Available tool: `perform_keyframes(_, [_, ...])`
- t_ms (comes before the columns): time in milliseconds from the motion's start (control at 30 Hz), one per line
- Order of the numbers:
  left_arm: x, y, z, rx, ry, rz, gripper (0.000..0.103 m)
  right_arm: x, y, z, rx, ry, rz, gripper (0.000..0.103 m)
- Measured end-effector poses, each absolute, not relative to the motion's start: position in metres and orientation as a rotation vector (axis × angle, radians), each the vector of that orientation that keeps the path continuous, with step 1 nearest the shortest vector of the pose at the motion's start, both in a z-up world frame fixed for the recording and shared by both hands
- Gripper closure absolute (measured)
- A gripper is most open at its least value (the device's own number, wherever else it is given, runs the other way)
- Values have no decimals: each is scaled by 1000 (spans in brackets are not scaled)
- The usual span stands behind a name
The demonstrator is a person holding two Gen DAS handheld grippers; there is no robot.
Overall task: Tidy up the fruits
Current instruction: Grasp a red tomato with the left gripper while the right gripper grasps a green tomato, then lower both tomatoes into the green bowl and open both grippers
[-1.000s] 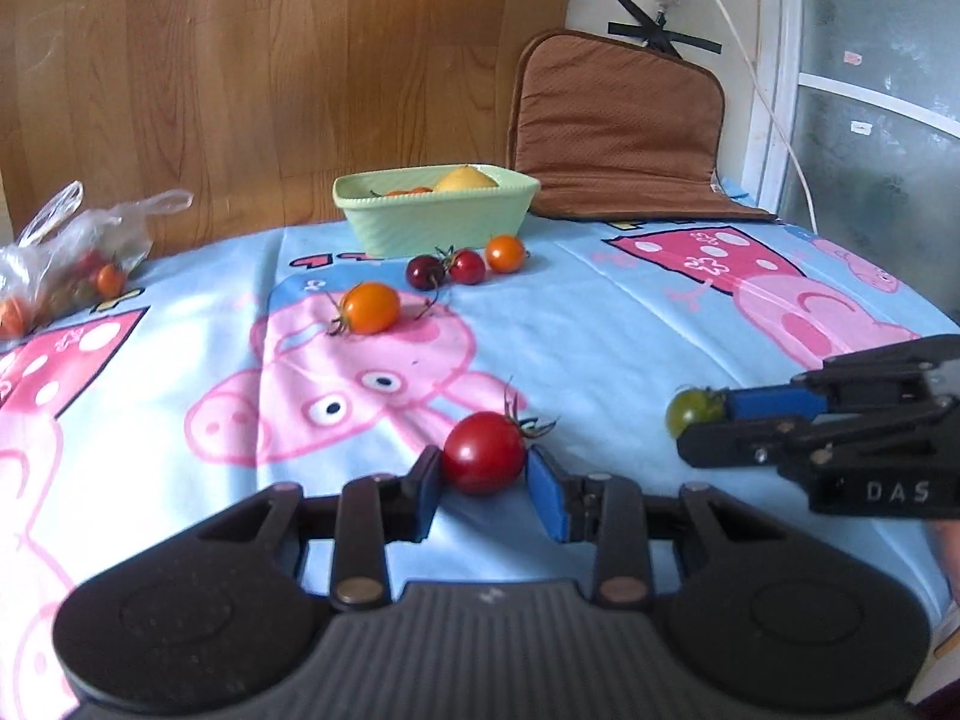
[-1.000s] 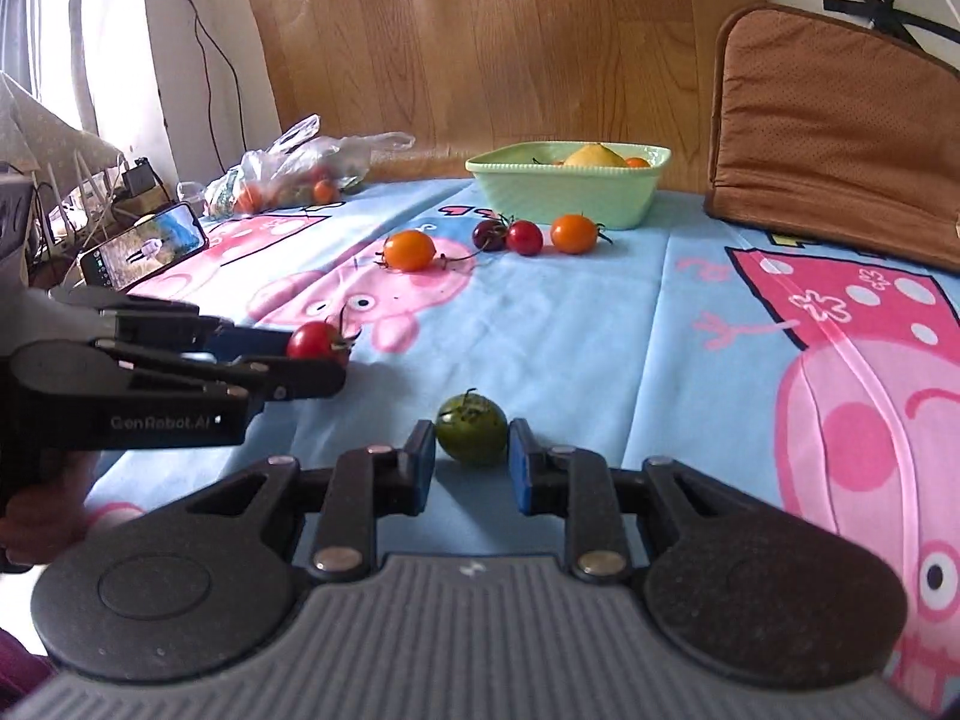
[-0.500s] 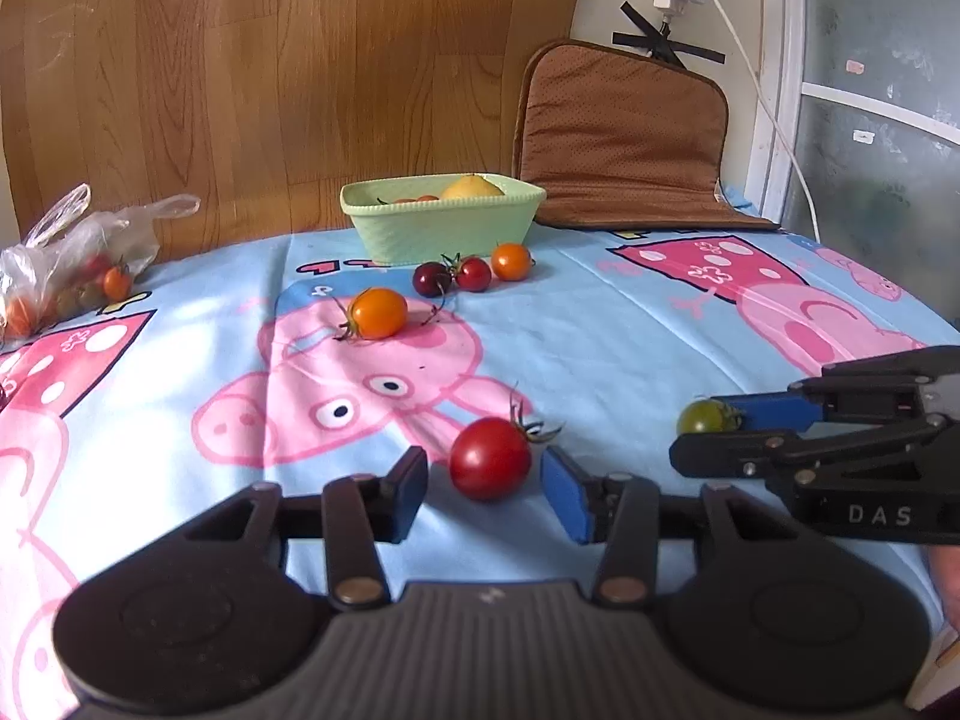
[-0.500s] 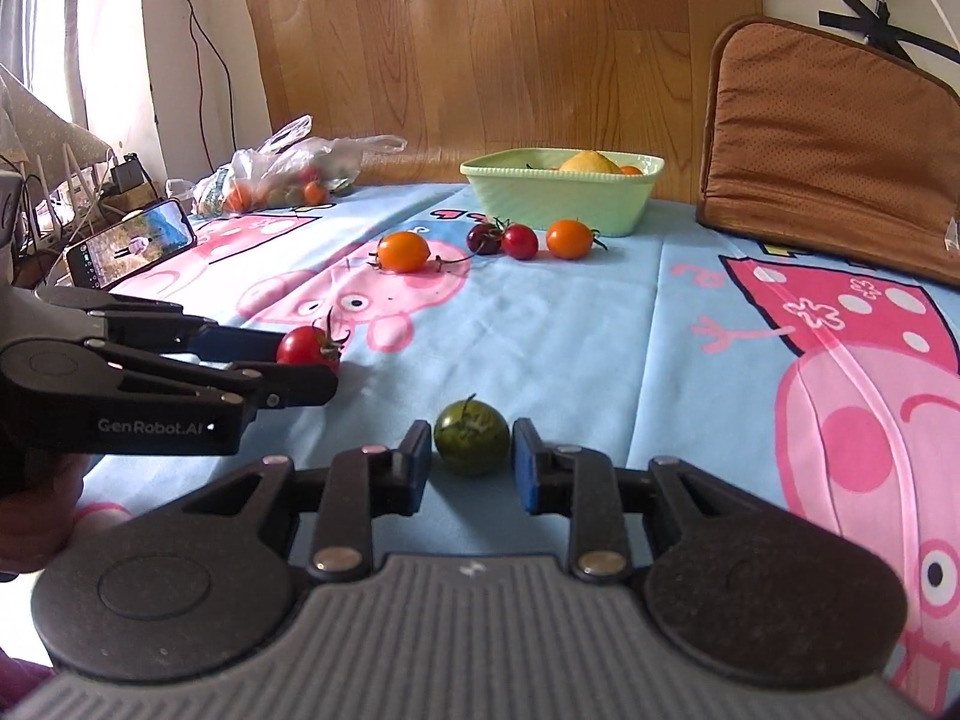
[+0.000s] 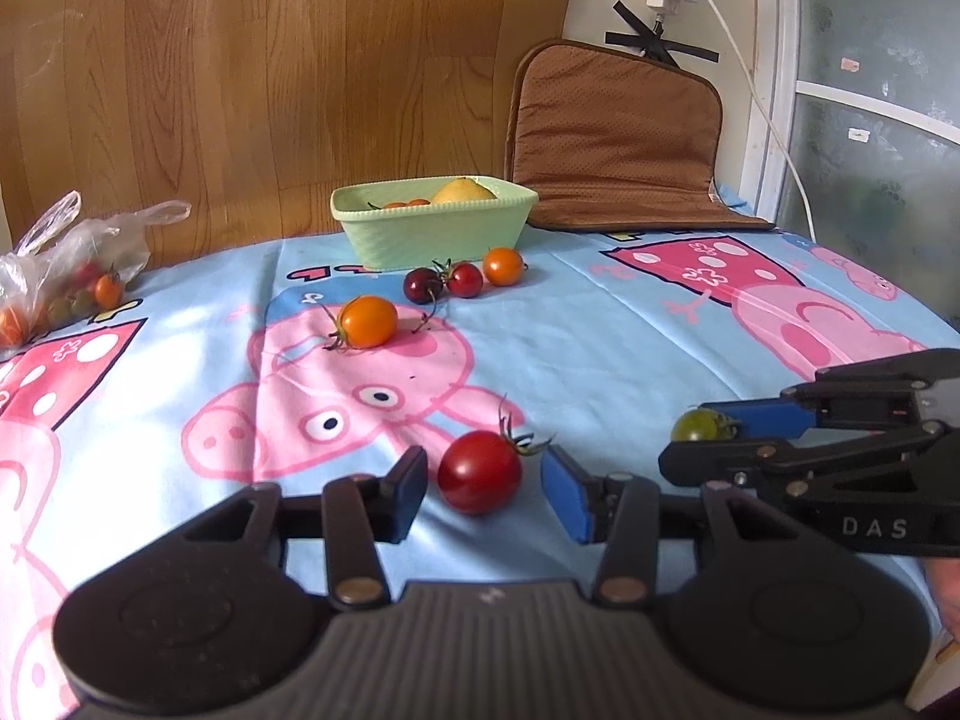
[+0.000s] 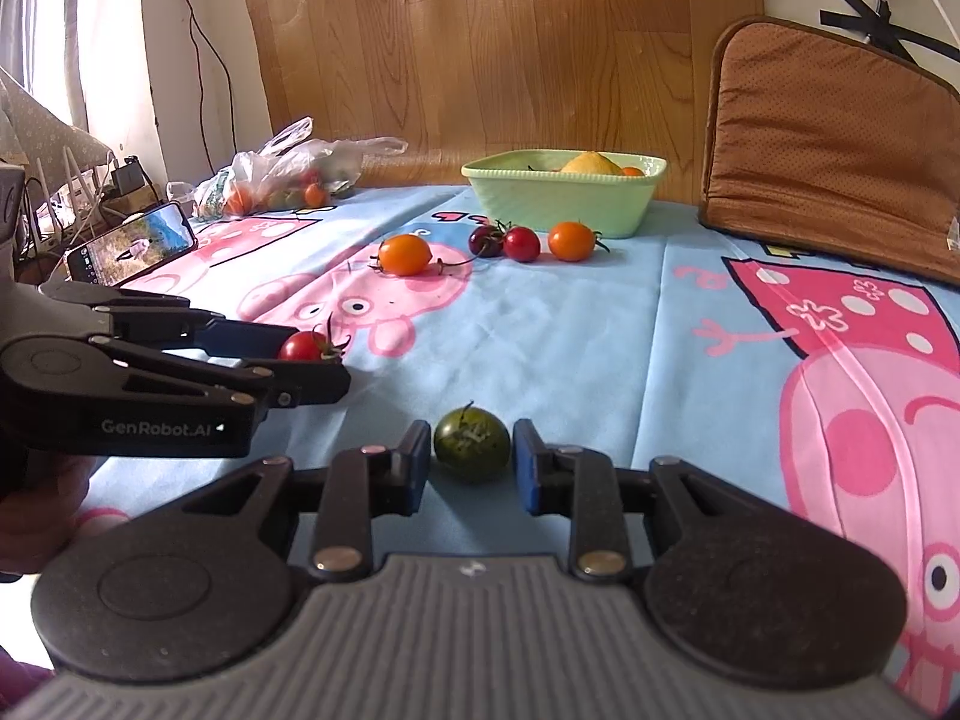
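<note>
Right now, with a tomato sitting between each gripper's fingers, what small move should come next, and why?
Probably close both grippers. The red tomato lies on the tablecloth between the left gripper's pads with gaps on both sides, and the green tomato sits likewise inside the right gripper. Neither is gripped, and the green bowl they likely belong in stands across the table.
</note>
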State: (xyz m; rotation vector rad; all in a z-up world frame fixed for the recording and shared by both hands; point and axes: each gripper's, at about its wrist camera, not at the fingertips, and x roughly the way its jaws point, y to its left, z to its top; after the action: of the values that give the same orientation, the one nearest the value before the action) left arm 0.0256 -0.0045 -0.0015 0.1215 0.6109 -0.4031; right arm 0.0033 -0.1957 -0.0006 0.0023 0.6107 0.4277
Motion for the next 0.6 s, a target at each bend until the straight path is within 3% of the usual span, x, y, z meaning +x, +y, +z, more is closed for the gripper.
perform_keyframes(133, [27, -5, -4, 124, 625, -409, 63, 3, -195, -1, 1, 611, 427, 70])
perform_keyframes(200, [27, -6, -4, 128, 626, -412, 72, 3, -196, -1, 1, 611, 425, 70])
perform_keyframes(600, [65, -1, 32, 88, 570, -440, 73, 35, -208, 16, 51, 589, 406, 74])
